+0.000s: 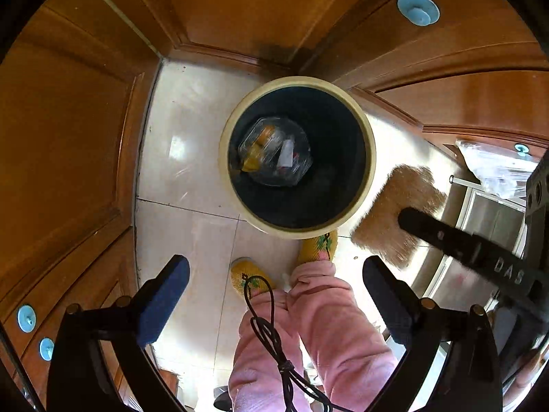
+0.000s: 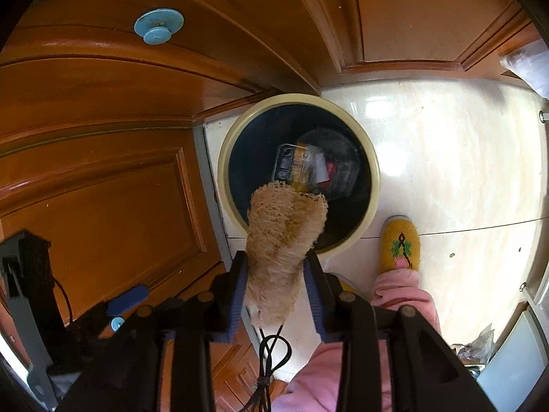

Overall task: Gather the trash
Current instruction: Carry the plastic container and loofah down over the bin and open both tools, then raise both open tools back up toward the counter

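Observation:
A round bin with a cream rim [image 1: 298,80] and a dark inside stands on the tile floor in a corner of wooden cabinets. A clear plastic container [image 1: 274,151] with orange and white scraps lies at its bottom. My left gripper [image 1: 274,267] hangs above the bin's near edge, open wide and empty. My right gripper [image 2: 276,257] is shut on a tan fibrous loofah pad [image 2: 281,226], which sticks out forward over the bin's rim [image 2: 374,178] above the container [image 2: 319,164]. In the left wrist view the loofah [image 1: 394,189] shows to the right of the bin, at the tip of the right gripper's finger [image 1: 446,237].
Wooden cabinet doors with blue knobs [image 1: 418,8] close in on the left and behind. A person's pink trouser legs [image 1: 329,326] and yellow knitted slippers [image 2: 401,243] stand right in front of the bin. A black cable [image 1: 267,326] dangles near the legs. A clear plastic bag [image 1: 497,168] lies at the right.

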